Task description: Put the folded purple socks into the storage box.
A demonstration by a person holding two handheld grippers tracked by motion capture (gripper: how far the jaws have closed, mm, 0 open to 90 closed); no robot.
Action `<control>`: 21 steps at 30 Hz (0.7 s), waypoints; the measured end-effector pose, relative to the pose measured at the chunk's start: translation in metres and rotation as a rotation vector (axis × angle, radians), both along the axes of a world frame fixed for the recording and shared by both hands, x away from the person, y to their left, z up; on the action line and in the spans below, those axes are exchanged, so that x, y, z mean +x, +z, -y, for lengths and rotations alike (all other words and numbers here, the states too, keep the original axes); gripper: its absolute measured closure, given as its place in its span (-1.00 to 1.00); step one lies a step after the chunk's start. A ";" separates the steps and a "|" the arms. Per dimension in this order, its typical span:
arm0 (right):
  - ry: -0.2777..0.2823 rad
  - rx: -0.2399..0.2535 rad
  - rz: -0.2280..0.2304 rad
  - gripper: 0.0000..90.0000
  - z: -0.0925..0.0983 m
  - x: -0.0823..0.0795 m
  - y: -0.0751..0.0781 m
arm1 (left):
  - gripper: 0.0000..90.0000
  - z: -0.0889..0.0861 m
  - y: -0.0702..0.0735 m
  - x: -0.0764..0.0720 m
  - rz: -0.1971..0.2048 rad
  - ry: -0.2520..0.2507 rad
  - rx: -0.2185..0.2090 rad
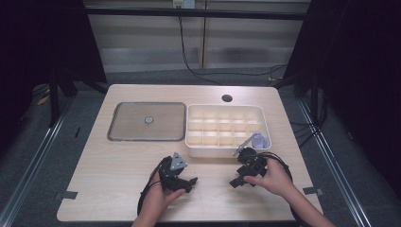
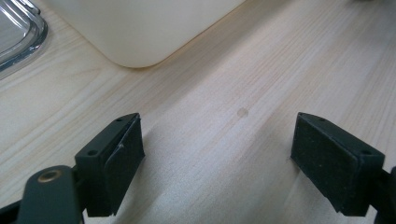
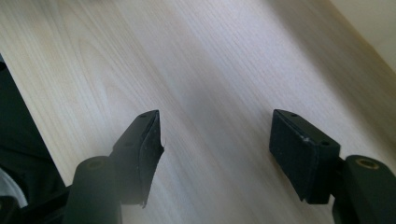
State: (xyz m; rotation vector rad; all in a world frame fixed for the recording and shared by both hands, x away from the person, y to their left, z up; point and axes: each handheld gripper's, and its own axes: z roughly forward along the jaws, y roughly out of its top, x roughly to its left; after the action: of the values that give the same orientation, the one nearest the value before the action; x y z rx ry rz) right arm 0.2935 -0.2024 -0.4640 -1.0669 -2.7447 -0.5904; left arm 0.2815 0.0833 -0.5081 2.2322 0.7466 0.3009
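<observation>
Starting at the left of the table, we see a clear lid lying flat, apart from its box and just beside it. From that we judge the opening step is done: the cream compartment box stands uncovered next to it, its grid of cells open to the top.

Nearer us, our left gripper rests low over bare wood, short of the box's near wall. In the left gripper view its jaws stand wide apart with nothing between them, only tabletop, and the rounded box corner lies ahead.

Further right, our right gripper also hangs close to the wood, jaws well spread and empty; the right gripper view shows plain grain between the pads.

At the far right, a small pale purple piece sits in the box's near right corner cell, with a thin grey strip leaning over the rim beside it; we cannot tell what that strip is. The other cells look empty.

So, as we read it, one item is placed, both tongs are free, and closing the box with the lid appears to be left
</observation>
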 end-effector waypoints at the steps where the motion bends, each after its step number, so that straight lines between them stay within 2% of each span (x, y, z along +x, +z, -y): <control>1: 0.005 0.008 0.005 -0.25 -0.001 -0.001 -0.002 | -0.63 0.000 0.000 0.000 0.000 0.000 0.000; 4: 0.018 0.008 0.035 -0.26 -0.003 -0.003 -0.007 | -0.63 0.000 0.000 0.000 0.000 0.000 0.000; 15: 0.058 0.066 0.118 -0.32 -0.004 -0.012 -0.014 | -0.63 0.000 0.000 0.000 0.000 0.000 -0.001; 21: 0.108 0.105 0.246 -0.39 0.001 -0.026 -0.021 | -0.63 0.000 0.000 0.000 0.000 0.000 0.000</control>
State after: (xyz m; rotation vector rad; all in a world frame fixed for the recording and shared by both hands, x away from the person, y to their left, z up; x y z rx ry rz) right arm 0.2677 -0.2038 -0.4855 -0.8682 -2.9157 -0.8928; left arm 0.2815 0.0833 -0.5080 2.2321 0.7467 0.3002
